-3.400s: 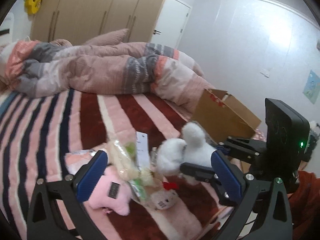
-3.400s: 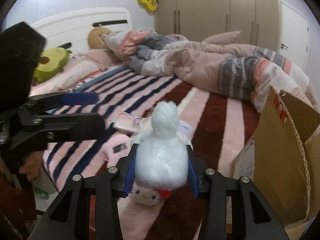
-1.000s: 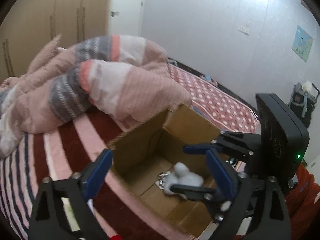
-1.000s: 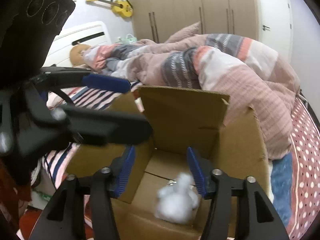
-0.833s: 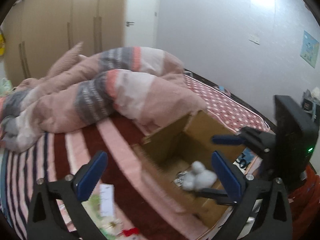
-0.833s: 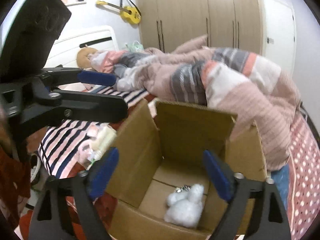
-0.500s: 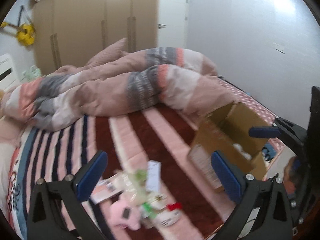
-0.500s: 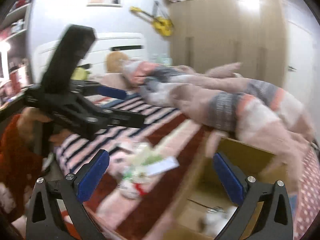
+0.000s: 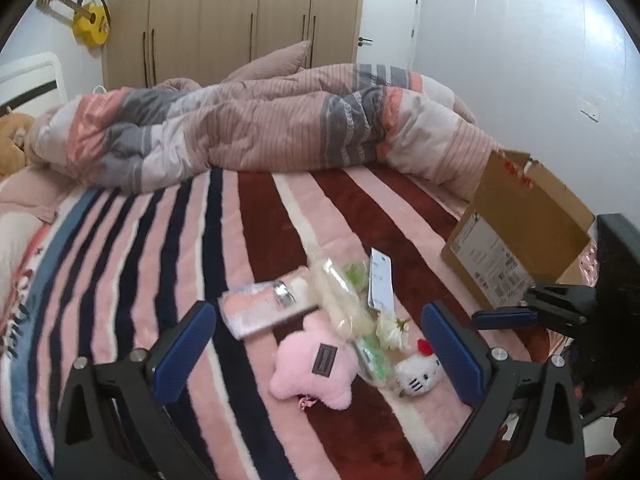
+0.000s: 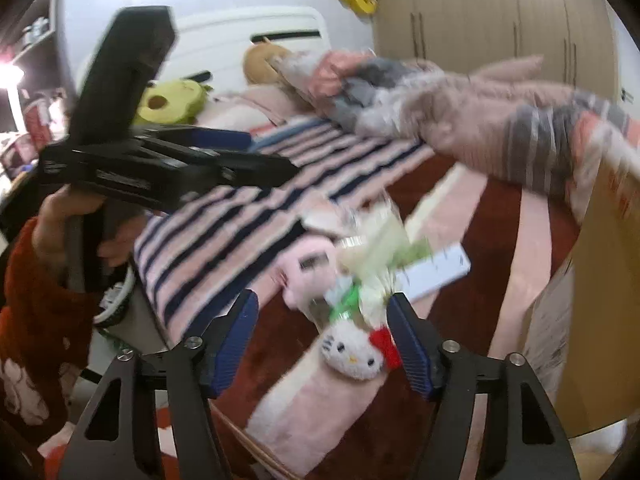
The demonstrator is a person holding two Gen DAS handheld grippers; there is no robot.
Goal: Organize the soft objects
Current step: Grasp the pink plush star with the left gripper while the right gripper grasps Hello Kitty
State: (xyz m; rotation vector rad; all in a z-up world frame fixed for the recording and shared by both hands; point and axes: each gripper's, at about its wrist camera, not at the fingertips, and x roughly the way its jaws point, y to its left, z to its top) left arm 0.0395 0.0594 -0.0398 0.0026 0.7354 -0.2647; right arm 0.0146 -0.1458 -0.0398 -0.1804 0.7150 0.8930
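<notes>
I hold my left gripper [image 9: 320,344] and right gripper [image 10: 322,338] both spread wide and empty over two plush toys, one pink toy [image 9: 314,370] and one cat toy [image 10: 352,350], near one cardboard box [image 9: 516,232].

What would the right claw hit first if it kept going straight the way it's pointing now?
Most likely the white kitty plush, which sits low between the open right claw tips. The cellophane-wrapped bundle lies just beyond it. Depth is hard to judge through the fisheye blur.
</notes>
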